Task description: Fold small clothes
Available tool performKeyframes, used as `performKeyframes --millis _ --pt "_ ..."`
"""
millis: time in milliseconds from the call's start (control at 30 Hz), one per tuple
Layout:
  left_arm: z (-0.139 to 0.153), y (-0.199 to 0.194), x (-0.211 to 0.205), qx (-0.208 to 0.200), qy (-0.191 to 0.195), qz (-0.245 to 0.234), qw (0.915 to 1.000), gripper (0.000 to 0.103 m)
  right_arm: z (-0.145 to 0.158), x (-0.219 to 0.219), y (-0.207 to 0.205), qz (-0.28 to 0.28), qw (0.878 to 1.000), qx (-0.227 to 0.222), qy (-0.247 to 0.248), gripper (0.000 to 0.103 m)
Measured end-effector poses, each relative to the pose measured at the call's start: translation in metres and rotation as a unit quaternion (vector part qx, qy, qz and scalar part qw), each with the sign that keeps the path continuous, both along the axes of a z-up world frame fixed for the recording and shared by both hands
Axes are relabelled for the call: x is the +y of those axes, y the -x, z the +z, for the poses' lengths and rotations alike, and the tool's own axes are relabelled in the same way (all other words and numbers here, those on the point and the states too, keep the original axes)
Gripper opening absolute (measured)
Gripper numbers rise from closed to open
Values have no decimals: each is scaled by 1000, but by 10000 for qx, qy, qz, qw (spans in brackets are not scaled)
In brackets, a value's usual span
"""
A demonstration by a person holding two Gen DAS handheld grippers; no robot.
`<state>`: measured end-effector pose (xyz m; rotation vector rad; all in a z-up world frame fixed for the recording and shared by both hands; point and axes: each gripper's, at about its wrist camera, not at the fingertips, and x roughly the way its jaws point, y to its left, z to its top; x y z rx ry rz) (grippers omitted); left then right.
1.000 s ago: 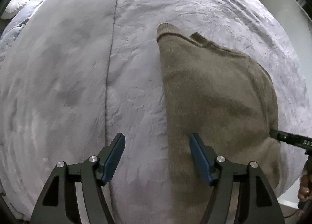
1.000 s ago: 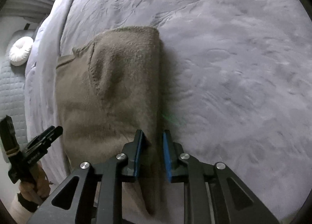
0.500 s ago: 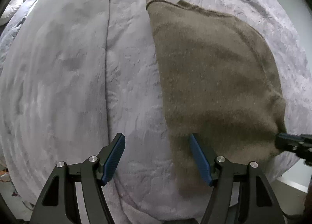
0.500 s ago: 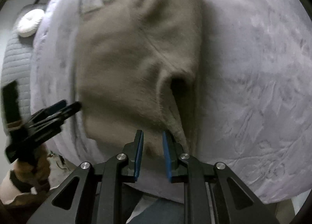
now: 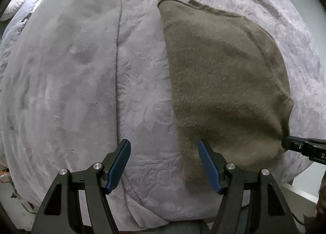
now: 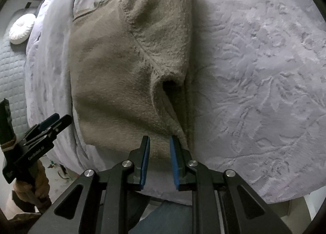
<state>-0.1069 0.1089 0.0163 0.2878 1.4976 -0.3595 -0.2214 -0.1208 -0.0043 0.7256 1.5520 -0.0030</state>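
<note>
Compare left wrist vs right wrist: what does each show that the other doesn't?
Left wrist only: the long seam down the grey blanket, and the left gripper standing open over bare blanket. Right wrist only: the round white cushion, the quilted surface, and the dark pocket where the fold gapes. Both: the brown sweater, folded on the blanket, and the right gripper, narrowly parted at the sweater's near edge.

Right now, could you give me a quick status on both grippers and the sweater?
Left gripper open, empty. Right gripper just eased open, near edge of brown sweater between its pads. Sweater part-folded on grey blanket. Nothing in the way.
</note>
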Motion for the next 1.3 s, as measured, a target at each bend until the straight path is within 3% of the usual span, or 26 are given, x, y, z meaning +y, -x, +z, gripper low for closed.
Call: performKeyframes --millis 400,967,1000,1033,1067,1300 --pt "33 -4 10 -343 -53 49 9994 70 13 12 -11 -107 9999 -31 131 24" --pt "38 -18 10 -152 5 388 9991 70 46 0 -38 -183 9979 -335 525 24" --pt "38 -18 10 -165 6 378 9991 73 47 0 -39 -171 9979 -351 522 24" --pt "38 -18 10 -170 -7 365 9992 89 48 1 -40 -159 9978 -358 532 24" --pt "39 -18 9 -181 -20 353 9992 95 48 3 -41 -136 9977 -360 552 24" --pt "40 -17 6 -73 -49 355 9993 97 49 13 -48 13 9969 -294 728 25"
